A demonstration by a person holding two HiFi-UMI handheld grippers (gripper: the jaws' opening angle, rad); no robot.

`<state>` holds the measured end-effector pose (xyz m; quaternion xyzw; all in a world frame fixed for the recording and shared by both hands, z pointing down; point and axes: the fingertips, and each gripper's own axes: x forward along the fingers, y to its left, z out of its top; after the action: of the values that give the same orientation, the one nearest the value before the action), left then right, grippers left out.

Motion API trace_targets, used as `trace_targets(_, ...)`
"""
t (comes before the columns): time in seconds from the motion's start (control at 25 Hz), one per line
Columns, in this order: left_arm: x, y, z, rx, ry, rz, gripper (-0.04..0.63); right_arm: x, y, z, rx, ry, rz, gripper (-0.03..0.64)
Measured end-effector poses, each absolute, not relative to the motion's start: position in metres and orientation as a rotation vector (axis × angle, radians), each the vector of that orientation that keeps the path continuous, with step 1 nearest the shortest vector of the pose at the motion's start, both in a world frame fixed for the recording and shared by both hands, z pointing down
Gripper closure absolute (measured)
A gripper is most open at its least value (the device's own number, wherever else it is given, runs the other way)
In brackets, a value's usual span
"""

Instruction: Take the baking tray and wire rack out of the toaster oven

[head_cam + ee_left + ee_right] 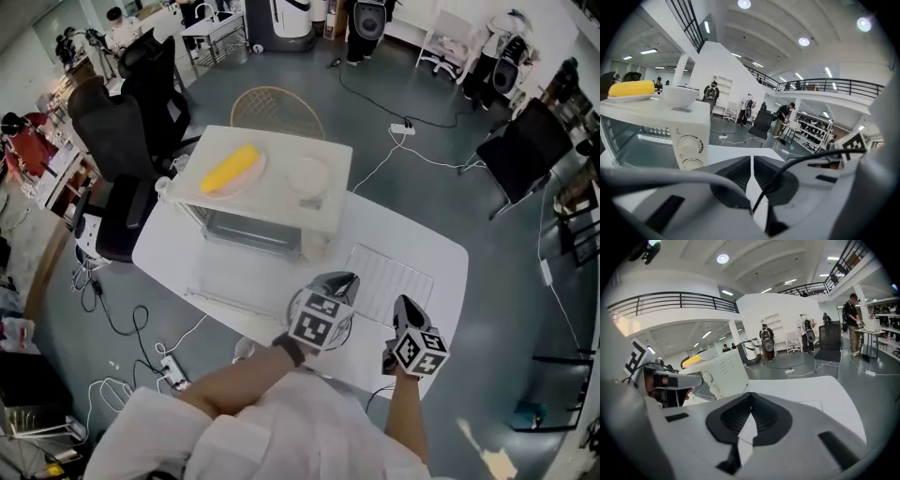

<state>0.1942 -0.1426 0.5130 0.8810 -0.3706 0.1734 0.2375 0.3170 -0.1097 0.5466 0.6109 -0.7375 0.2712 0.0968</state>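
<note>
The white toaster oven (267, 192) stands on the white table (427, 248), its glass door (239, 277) folded down toward me. The wire rack (389, 281) lies flat on the table to the oven's right and also shows faintly in the right gripper view (813, 403). I cannot make out the baking tray. My left gripper (342, 279) hovers by the rack's near left corner, jaws shut and empty (751, 160). My right gripper (403, 302) is raised over the rack's near edge, also shut with nothing in it (750, 397).
On top of the oven sit a plate with yellow corn (232, 169) and a white bowl (307, 175). Black office chairs (131, 122) stand left of the table. Cables and a power strip (401, 128) lie on the floor, and a round wicker piece (277, 111) stands behind the oven.
</note>
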Motion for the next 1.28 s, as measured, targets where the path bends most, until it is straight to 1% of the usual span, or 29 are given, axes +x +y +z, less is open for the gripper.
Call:
trace_targets(0.2, 0.143, -0.139, 0.501, 2.37, -1.079, 0.471, 0.572, 0.272, -0.117, 0.546, 1.7, -2.25, 0.791, 0.604)
trace_targets(0.4, 0.075, -0.15, 0.498, 2.313, -1.21, 0.445, 0.572, 0.221, -0.131, 0.552, 1.586, -2.298, 0.785, 0.597)
trace_targets(0.68, -0.037, -0.16, 0.524, 2.175, -1.385, 0.493, 0.572, 0.15, -0.142, 0.562, 1.478, -2.32, 0.795, 0.577)
trace_targets(0.92, -0.121, -0.168, 0.549, 2.081, -1.42, 0.525, 0.572, 0.082, -0.152, 0.579, 1.34, -2.3, 0.776, 0.557)
trace_targets(1.08, -0.162, -0.175, 0.559, 2.045, -1.444, 0.542, 0.572, 0.045, -0.163, 0.585, 1.28, -2.268, 0.719, 0.549)
trace_targets(1.28, -0.2, -0.186, 0.571, 2.019, -1.45, 0.566, 0.572, -0.003, -0.176, 0.598, 1.149, -2.228, 0.598, 0.523)
